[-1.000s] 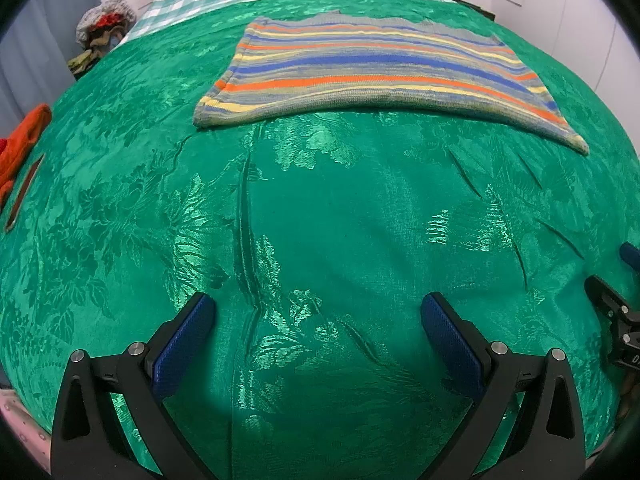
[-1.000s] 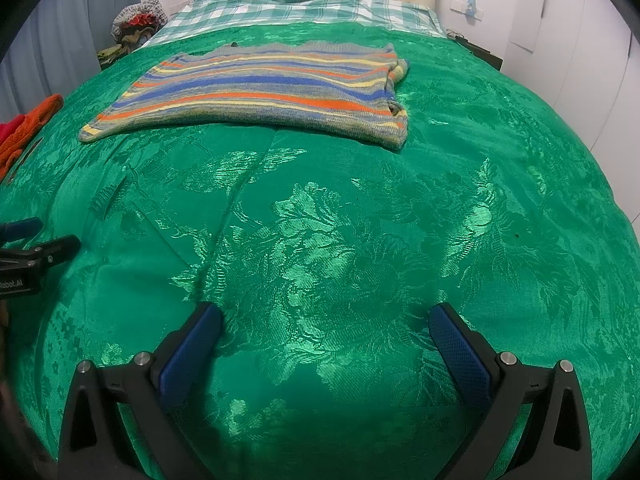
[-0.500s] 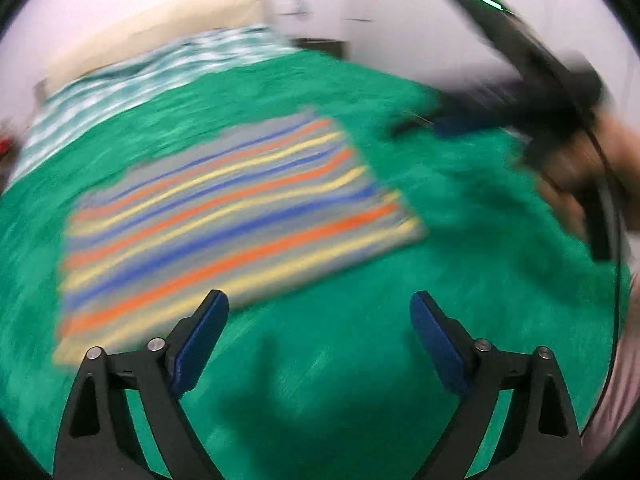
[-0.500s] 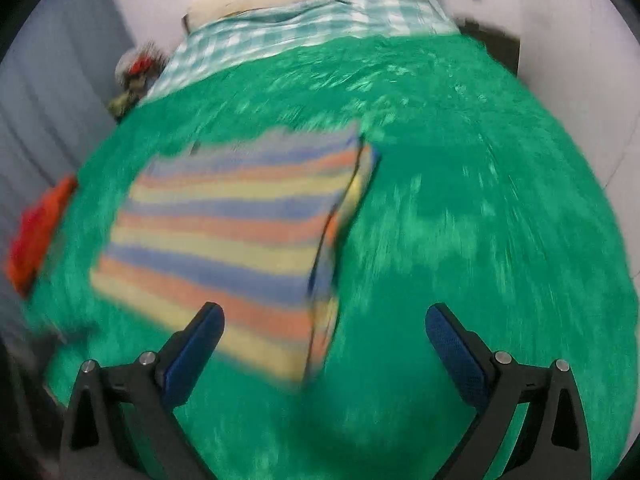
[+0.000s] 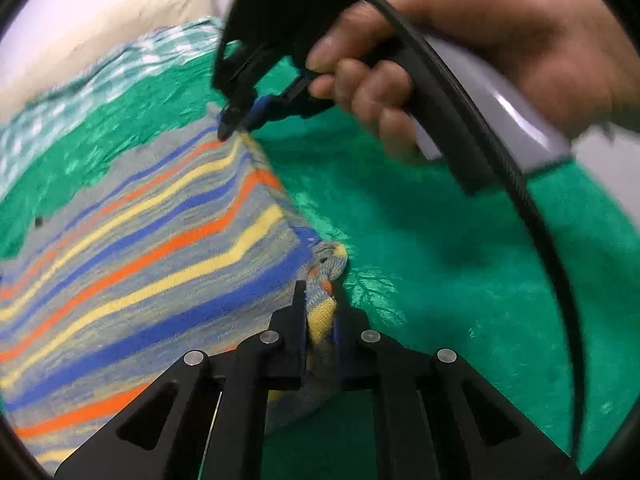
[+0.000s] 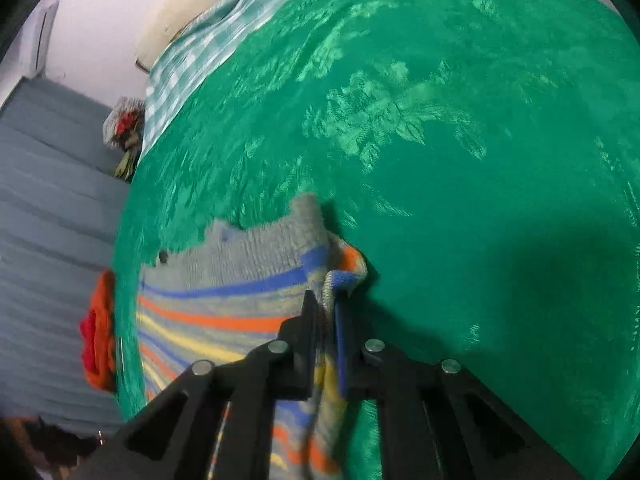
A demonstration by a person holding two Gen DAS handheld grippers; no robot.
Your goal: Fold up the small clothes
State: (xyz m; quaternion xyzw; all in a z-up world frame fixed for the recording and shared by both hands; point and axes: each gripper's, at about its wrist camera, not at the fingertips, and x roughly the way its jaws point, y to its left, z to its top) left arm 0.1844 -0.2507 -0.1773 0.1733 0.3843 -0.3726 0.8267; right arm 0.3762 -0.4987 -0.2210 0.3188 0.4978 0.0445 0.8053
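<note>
left gripper (image 5: 320,320): jaws just closed on striped garment (image 5: 160,248) corner | right gripper (image 6: 326,320): same, other corner

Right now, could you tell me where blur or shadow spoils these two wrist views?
Left wrist view: the hand holding the right gripper is motion-smeared; the striped sweater is sharper. Right wrist view: soft throughout, with a dark shadow on the green bedspread; fisheye bends both.

From the left wrist view, bare green bedspread (image 5: 460,248) lies open from 3 to 5 o'clock. The striped knit (image 5: 152,240) covers 8 to 11; the right hand (image 5: 460,60) and its cable (image 5: 500,168) block 12 to 2.
</note>
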